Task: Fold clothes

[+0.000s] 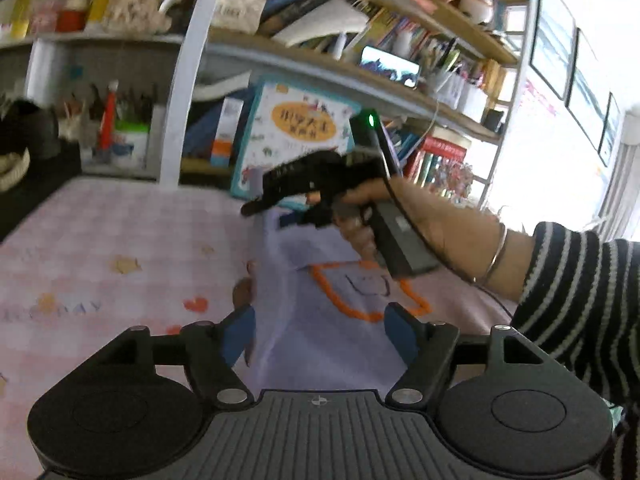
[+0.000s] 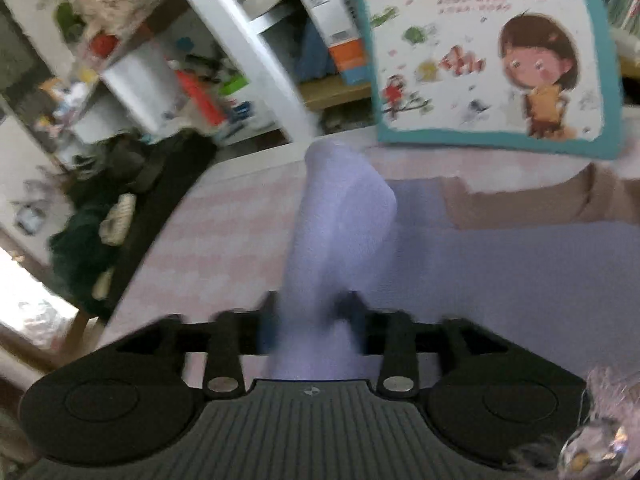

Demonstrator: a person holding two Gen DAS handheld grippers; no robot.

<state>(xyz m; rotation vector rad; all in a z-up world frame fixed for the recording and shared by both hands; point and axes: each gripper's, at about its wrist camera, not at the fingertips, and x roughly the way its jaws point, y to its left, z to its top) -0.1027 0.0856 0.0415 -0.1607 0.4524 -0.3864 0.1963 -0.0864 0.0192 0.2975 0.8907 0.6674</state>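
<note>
A lavender garment (image 1: 320, 280) with an orange outline print lies flat on a pink patterned cloth (image 1: 120, 248). My left gripper (image 1: 320, 332) hovers low over its near edge, its blue pads wide apart and nothing pinched between them. A hand holds my right gripper (image 1: 264, 208) over the garment's far end. In the right wrist view, which is blurred, my right gripper (image 2: 312, 316) has its fingers apart and a raised fold of the garment (image 2: 344, 208) stands between them. The rest of the garment (image 2: 520, 280) spreads to the right.
A picture book (image 1: 288, 136) (image 2: 480, 60) leans upright at the far edge of the pink cloth. Behind it are a white post (image 1: 188, 80) and crowded shelves (image 1: 400, 80). A striped sleeve (image 1: 580, 300) comes in from the right. A tan cloth (image 2: 560, 200) lies beside the garment.
</note>
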